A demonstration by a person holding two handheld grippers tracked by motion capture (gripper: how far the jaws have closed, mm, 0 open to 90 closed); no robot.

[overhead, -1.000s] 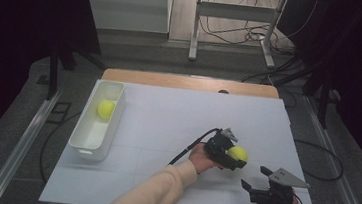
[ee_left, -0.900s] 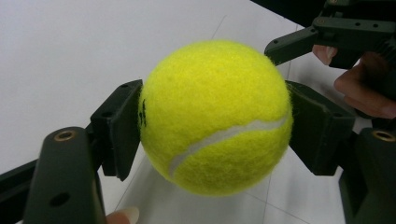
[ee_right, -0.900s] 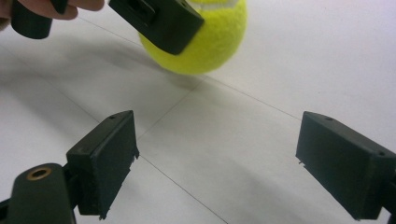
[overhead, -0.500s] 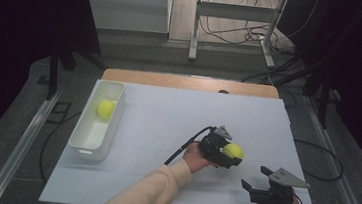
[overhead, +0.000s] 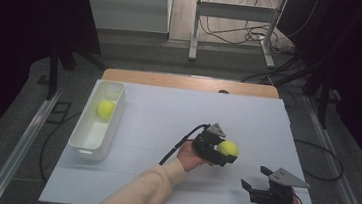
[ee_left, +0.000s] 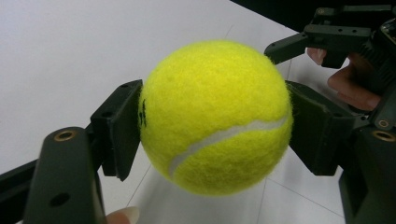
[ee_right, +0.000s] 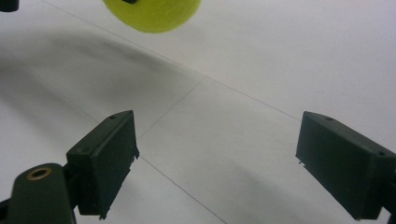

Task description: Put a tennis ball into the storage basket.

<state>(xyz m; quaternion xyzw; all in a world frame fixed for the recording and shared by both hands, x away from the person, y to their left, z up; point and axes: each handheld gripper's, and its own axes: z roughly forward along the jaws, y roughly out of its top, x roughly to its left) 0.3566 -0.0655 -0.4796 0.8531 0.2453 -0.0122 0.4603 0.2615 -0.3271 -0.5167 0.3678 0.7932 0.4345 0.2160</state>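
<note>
At the far left of the white table [overhead: 168, 111], a white tray [overhead: 83, 143] lies lengthwise along the edge with one tennis ball [overhead: 106, 109] already resting toward its far end. That placement suggests the tray is the collecting point for balls. Its near half is bare.

Right of centre, the left gripper [overhead: 225, 149] has its jaws pinched on a second tennis ball [overhead: 228, 147]. In the left gripper view the two black pads press the ball's [ee_left: 215, 116] opposite flanks across its widest part, which is the sensible grip on a round, fuzzy thing that would roll out of anything shallower. The ball hangs clear of the table there, with white surface showing beneath it (a fingertip peeks in at the bottom edge). The sleeved forearm crosses from the bottom of the high view, so the hand reaches over toward the person's right side.

Farther right, near the table's front corner, the right gripper [overhead: 256, 182] waits with its jaws spread wide and nothing between them; its own view shows bare table between the pads and the lower part of the carried ball [ee_right: 152, 14], cut off by the top edge.

The hand behind the right gripper is mostly hidden by it and partly cut off, and the small dark spot at the table's far edge is probably a hole or knob; I cannot tell which.
</note>
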